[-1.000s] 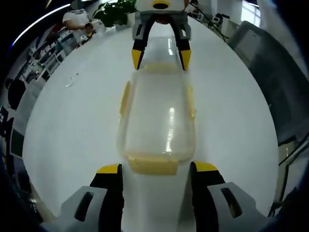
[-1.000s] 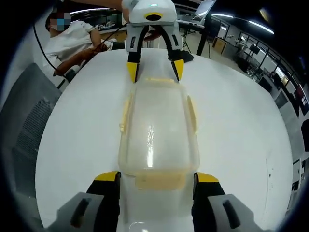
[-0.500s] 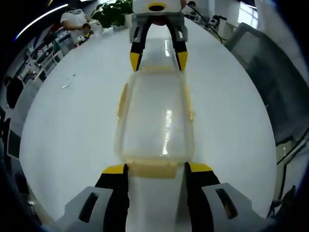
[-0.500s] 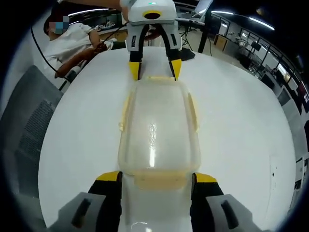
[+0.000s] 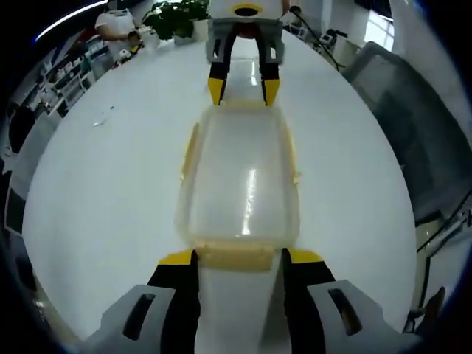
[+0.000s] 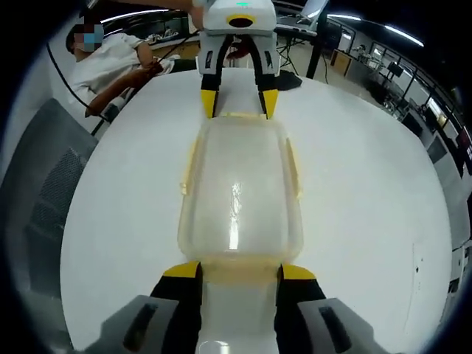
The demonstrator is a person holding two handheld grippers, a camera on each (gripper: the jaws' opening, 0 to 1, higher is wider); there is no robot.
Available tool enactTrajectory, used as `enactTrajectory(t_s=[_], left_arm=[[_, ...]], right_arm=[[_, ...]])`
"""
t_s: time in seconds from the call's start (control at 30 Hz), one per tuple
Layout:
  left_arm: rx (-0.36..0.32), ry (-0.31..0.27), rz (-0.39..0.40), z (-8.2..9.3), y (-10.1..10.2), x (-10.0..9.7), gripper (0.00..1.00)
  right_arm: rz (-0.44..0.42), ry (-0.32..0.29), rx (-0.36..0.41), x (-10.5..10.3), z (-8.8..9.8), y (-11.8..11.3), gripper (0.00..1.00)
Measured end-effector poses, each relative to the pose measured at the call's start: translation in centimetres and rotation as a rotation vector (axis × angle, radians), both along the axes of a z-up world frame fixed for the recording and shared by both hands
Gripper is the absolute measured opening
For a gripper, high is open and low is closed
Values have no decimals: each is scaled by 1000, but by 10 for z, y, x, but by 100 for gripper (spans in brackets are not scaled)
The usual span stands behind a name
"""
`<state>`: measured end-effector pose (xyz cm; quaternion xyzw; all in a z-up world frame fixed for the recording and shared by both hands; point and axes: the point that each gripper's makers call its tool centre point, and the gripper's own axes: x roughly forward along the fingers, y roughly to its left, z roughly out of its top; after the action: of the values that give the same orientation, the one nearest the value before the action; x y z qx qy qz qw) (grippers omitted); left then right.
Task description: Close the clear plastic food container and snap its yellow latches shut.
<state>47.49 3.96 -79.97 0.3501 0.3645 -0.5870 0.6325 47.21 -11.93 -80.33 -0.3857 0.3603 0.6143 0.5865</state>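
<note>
Two hand-held grippers face each other across one clear container lying lid-on upon the white tabletop, its long axis running straight from one to the other. Since a second ago both have narrowed: the left hand-held gripper now pinches the yellow end latch between its jaws, and the right hand-held gripper squeezes the opposite end latch. Four yellow latches show, one per side. One person sits beyond the tabletop.
</note>
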Motion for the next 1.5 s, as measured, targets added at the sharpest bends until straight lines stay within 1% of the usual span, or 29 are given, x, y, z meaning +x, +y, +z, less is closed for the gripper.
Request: enactTrajectory(t_s=[0.03,0.07,0.2,0.23,0.37,0.57,0.73,0.77,0.8,0.83,0.93,1.03,1.07,1.1,1.13,1.17,1.2,1.23,1.33,1.4,1.5], left_arm=[[-7,10,1,0,-1,0,36],[-6,-5,1,0,0,3,36],[1,-6,6,-1,-1,2,36],[2,-6,8,-1,0,2,36],[6,-7,3,-1,0,1,36],[2,-18,-19,-1,1,-3,37],[15,-16,-15,0,1,-3,37],[17,-15,-12,0,1,-3,37],[25,-6,13,0,2,-3,37],[33,-2,12,0,1,-3,37],[63,-9,11,0,0,-4,36],[47,-12,22,1,3,-4,36],[51,-20,24,1,3,-3,36],[69,-24,32,1,3,-3,35],[83,-25,31,1,3,-3,35],[113,-26,28,1,4,-4,35],[122,-25,25,1,5,-5,35],[121,-25,24,2,6,-5,35],[108,-38,39,13,8,1,35],[100,-31,51,20,7,2,35],[118,-35,46,23,8,1,35]], right_arm=[[10,-3,5,-2,1,1,36],[4,2,-1,-1,2,0,36],[-2,3,-20,-2,2,0,36],[-10,3,-31,-2,1,0,37],[4,3,-83,-1,0,0,36],[22,7,-79,0,-1,-3,37],[30,7,-73,1,-1,-3,37],[27,8,-72,0,-1,-3,37],[24,7,-72,0,-1,-3,36],[25,2,-77,0,-2,-3,36],[20,4,-74,1,-1,-3,34],[16,2,-69,0,-1,-3,34],[9,5,-67,1,-1,-2,34],[13,-2,-74,1,-1,-1,34],[18,-13,-75,1,0,-1,34],[17,-9,-73,1,1,0,34],[14,1,-64,0,4,2,33],[17,-2,-59,0,6,2,33],[9,-18,-38,3,15,3,33],[6,-18,-34,3,19,2,33],[1,-11,-23,-1,25,4,33]])
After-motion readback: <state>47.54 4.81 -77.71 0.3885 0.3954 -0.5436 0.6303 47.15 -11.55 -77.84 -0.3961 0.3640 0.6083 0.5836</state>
